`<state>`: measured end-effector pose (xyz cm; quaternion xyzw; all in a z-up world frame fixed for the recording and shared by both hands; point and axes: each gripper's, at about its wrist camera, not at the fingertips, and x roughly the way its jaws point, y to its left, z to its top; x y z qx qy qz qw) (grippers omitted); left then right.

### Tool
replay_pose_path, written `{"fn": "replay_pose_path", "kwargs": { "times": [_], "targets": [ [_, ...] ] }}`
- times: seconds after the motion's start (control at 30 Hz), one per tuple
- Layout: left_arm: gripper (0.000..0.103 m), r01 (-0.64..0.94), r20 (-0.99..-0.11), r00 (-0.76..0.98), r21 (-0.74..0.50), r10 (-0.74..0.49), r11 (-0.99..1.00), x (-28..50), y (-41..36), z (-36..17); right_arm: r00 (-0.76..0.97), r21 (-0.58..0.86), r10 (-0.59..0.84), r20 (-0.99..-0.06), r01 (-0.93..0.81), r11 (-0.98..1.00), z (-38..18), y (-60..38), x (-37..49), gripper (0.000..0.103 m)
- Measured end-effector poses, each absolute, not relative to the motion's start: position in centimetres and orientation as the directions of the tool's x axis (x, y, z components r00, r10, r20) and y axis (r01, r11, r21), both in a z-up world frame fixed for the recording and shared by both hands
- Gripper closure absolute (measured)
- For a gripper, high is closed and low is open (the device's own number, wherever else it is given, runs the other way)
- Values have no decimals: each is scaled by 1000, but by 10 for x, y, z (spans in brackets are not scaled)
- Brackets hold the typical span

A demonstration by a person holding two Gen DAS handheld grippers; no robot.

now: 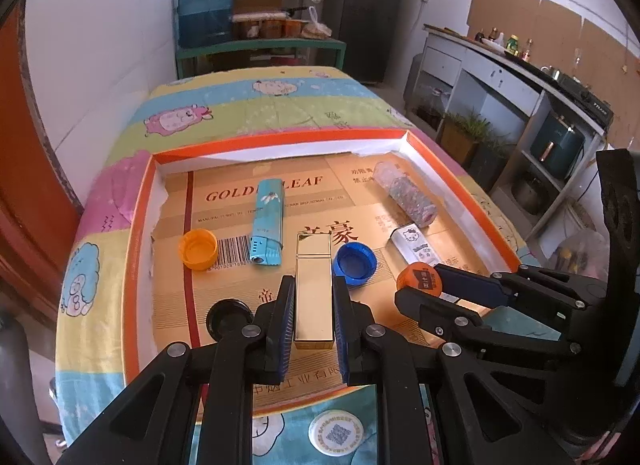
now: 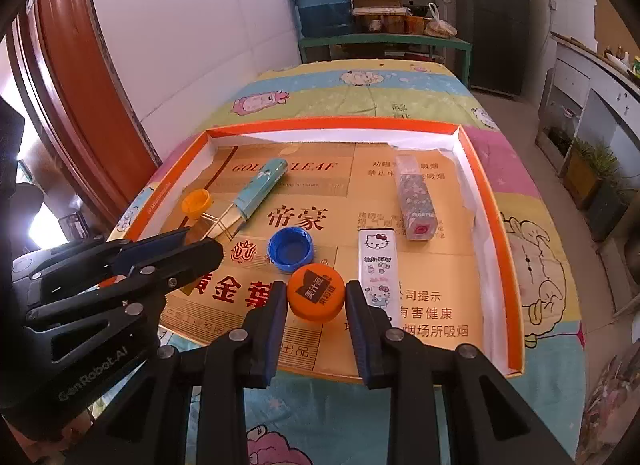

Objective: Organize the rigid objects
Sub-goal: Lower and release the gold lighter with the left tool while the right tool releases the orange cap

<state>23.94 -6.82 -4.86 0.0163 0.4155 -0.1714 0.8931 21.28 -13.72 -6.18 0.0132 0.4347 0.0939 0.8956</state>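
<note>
Cartoon sheep are covering the bedsheet (image 1: pixel 224 113) under my orange-edged tray (image 1: pixel 280 137). I am tilting both grippers down; my left gripper (image 1: pixel 313 285) is squeezing a gold box (image 1: pixel 314 285), my right gripper (image 2: pixel 316 293) is pinching an orange cap (image 2: pixel 316 293). A blue cap (image 2: pixel 290 248) is lying close by, "GOLDEN LEAF" is showing on the tray floor

Orange-rimmed tray (image 1: pixel 460 169) lined gold with red lettering. Gold case (image 1: pixel 314 289), teal lighter (image 1: pixel 267 221), blue cap (image 2: pixel 290 248), orange caps (image 2: pixel 316 292) (image 1: pixel 198 249), white cartoon-cat box (image 2: pixel 378 269), speckled tube (image 2: pixel 414 201). Pastel cartoon-sheep bedsheet (image 1: pixel 256 105).
</note>
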Motion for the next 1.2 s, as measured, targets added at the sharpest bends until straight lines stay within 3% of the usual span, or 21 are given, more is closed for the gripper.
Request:
{"fn": "replay_pose_path", "kwargs": {
  "times": [1.2],
  "targets": [
    [83,321,-788,563,-69,-249,945,258,-79,-78,583,88,160,-797,-150,985,-77,-139,220,73]
  ]
}}
